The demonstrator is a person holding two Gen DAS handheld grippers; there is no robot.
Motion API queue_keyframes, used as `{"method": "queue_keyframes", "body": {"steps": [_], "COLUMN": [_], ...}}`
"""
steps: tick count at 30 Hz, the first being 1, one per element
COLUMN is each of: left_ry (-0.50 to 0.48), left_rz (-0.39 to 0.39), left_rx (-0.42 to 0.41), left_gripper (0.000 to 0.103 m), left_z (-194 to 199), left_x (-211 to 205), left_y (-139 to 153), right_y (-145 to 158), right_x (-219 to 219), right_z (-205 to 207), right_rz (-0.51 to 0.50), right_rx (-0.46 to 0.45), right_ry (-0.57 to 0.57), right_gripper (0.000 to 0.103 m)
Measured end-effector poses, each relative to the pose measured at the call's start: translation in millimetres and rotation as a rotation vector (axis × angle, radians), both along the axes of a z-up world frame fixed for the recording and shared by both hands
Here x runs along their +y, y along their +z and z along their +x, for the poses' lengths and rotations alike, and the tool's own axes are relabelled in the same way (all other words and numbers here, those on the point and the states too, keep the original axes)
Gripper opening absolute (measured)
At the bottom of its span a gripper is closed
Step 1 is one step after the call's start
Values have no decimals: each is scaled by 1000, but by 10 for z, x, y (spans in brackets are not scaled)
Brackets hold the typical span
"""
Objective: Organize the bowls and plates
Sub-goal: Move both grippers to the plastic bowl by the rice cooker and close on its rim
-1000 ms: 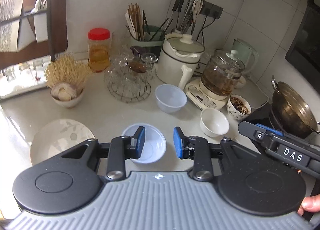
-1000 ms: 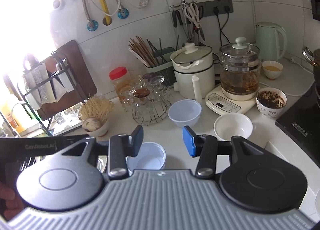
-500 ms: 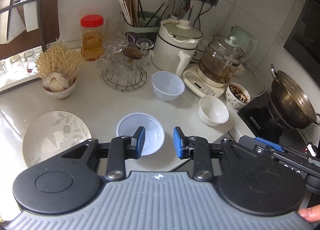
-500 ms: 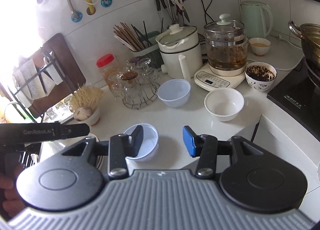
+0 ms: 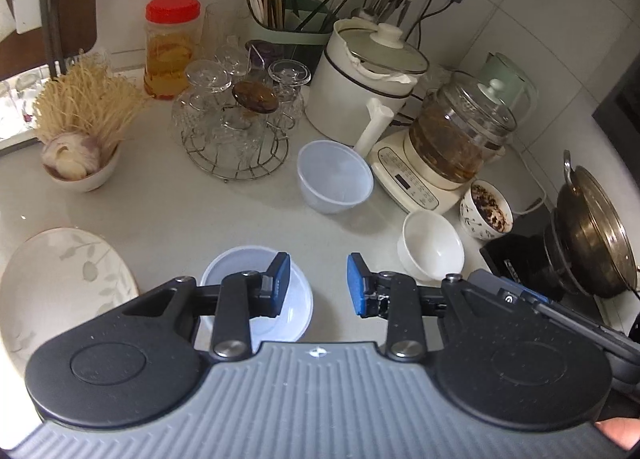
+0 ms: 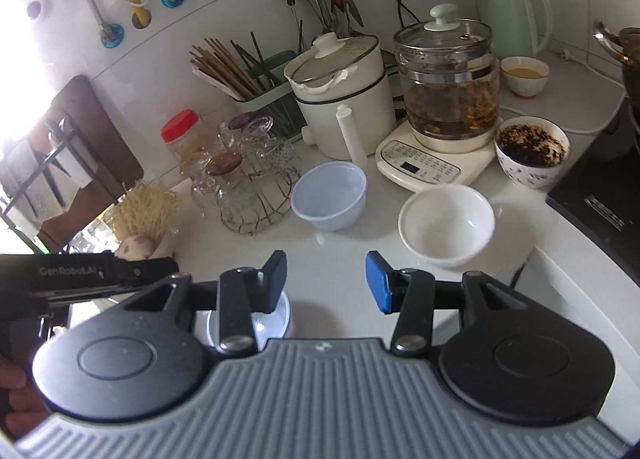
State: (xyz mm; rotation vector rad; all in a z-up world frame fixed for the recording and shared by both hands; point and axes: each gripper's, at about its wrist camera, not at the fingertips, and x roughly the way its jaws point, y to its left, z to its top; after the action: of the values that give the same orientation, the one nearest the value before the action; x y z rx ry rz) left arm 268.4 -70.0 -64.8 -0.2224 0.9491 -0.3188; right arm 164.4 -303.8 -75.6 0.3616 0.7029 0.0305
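Left wrist view: left gripper fingers parted, having just widened, empty above a shallow plastic bowl; white bowl at two o'clock, seemingly empty. Right gripper fingers parted, empty.

The white counter lies bare in a broad band from the near edge towards the middle, between the leaf-patterned plate at the near left and the white ceramic bowl at the right. A shallow translucent bowl sits in that band near the front. Farther in, a deeper translucent bowl stands just before the wire rack of upturned glasses, the white lidded pot and the glass kettle on its base, which close off the far side. A bowl of garlic and dried stalks blocks the far left; a patterned bowl of dark residue and the black cooktop block the right.
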Motion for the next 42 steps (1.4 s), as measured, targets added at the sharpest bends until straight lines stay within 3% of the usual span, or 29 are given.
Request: {"method": "queue_keyframes", "body": {"steps": [7, 10, 15, 33, 42], "left_ry": [4, 4, 29, 110, 112], "left_rz": [-15, -10, 3, 11, -13], "left_rx": [48, 60, 75, 191, 228], "left_gripper": [48, 51, 51, 51, 50], "left_z": [491, 684, 976, 1856, 2063], "left_x": [-140, -218, -315, -478, -618], "left_y": [-173, -246, -427, -1183, -1425], "right_y": [-91, -120, -196, -818, -1074], "right_x": [-133, -181, -262, -320, -369], "right_z": [471, 661, 1006, 2163, 2503], "right_rz": [16, 22, 26, 56, 31], "right_rx": [10, 10, 29, 175, 255], "right_ry": [20, 15, 35, 146, 158], "right_gripper": [48, 68, 76, 74, 55]}}
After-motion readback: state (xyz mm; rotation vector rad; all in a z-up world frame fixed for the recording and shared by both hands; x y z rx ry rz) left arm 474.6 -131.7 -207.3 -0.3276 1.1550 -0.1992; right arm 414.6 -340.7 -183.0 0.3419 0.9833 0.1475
